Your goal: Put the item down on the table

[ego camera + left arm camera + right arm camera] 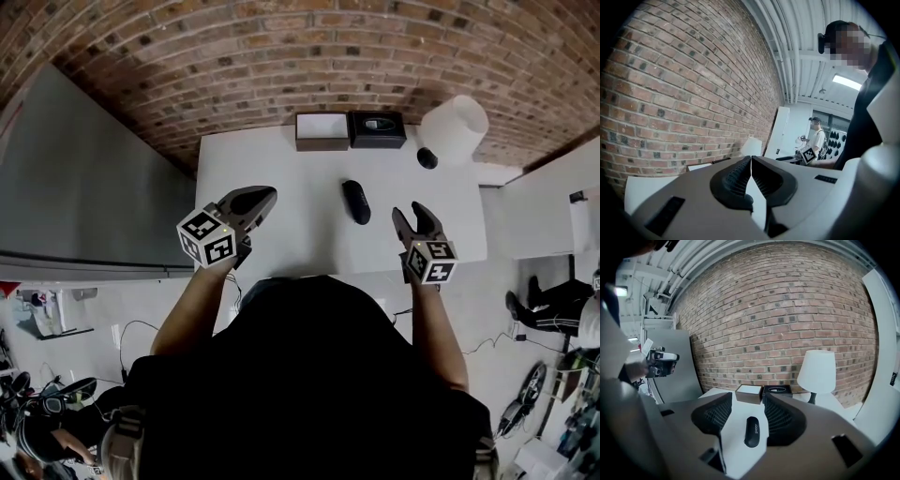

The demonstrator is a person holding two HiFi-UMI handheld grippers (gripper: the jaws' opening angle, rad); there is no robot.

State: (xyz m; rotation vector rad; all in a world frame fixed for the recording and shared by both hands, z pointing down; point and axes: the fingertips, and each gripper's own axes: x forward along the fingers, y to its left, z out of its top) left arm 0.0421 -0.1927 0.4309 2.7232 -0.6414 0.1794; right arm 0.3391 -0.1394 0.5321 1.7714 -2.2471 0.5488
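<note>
The wearer's head and shoulders [309,375] cover the near edge of the counter [300,225]. What sits inside the black box [377,128] is too small to make out. From above, the lamp shade [455,127] hides most of its stem. The white lettering on the black case [751,431] is too blurred to read surely.

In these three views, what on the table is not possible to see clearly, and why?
- Head view: part of the near edge of the table is hidden behind the person's head.
- Head view: the shade of the lamp covers most of its stand.
- Right gripper view: the print on the black case is too small to read.
- Left gripper view: the left gripper blocks most of the table.
</note>
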